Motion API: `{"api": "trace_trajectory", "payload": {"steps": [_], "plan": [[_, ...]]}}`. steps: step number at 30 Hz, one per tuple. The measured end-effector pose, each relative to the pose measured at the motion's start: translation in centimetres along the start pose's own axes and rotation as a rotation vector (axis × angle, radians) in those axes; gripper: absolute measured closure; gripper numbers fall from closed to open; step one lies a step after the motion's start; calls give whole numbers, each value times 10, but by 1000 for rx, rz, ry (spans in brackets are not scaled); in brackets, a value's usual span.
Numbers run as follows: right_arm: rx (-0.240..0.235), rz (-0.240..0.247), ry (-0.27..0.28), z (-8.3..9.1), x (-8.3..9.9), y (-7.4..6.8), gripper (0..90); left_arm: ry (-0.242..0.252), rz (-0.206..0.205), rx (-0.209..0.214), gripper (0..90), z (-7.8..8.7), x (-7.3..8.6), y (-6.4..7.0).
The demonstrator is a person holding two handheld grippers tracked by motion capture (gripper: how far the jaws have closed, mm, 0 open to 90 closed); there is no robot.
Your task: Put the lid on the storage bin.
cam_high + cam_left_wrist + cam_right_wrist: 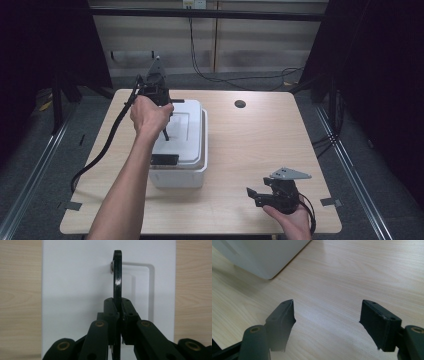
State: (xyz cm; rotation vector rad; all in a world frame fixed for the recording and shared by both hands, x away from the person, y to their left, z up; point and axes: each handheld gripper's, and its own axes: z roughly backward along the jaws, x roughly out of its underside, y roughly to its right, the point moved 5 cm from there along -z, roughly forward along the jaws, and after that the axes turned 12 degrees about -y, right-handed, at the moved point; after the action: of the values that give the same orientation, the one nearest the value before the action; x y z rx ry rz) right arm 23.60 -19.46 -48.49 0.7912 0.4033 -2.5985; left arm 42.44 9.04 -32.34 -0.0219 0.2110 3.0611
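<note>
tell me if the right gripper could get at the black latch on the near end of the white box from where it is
Probably yes. The right gripper hovers open over bare table, and nothing stands between it and the latch on the white box.

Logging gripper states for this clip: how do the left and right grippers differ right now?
The left gripper is shut on the black handle standing up from the white box; the right gripper is open and holds nothing. The left is over the box lid, the right low over bare table near the front edge. Both are hand-held with black jaws.
</note>
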Motion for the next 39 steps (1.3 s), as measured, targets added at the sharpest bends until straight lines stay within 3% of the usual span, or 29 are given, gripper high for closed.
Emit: {"api": "trace_trajectory", "payload": {"steps": [2, 5, 19, 24, 25, 35, 39], "plan": [[1, -6, -5, 0, 0, 0, 272, 0, 2, 19, 847, -1, 0, 4], [3, 0, -1, 0, 0, 0, 272, 6, 7, -15, 847, -1, 1, 7], [8, -5, -10, -1, 0, 0, 271, 3, 26, -12, 846, -14, 2, 10], [9, -4, -11, -1, 0, 0, 271, -4, 19, -19, 846, -18, 3, 13], [8, -4, -10, -1, 0, 0, 271, -17, 0, -24, 846, -18, 4, 13], [9, -4, -11, 0, 0, 0, 271, -24, -1, -25, 844, -21, 2, 12], [9, -2, -10, 0, 0, 0, 271, -38, -26, -30, 840, -22, 2, 13]]}}
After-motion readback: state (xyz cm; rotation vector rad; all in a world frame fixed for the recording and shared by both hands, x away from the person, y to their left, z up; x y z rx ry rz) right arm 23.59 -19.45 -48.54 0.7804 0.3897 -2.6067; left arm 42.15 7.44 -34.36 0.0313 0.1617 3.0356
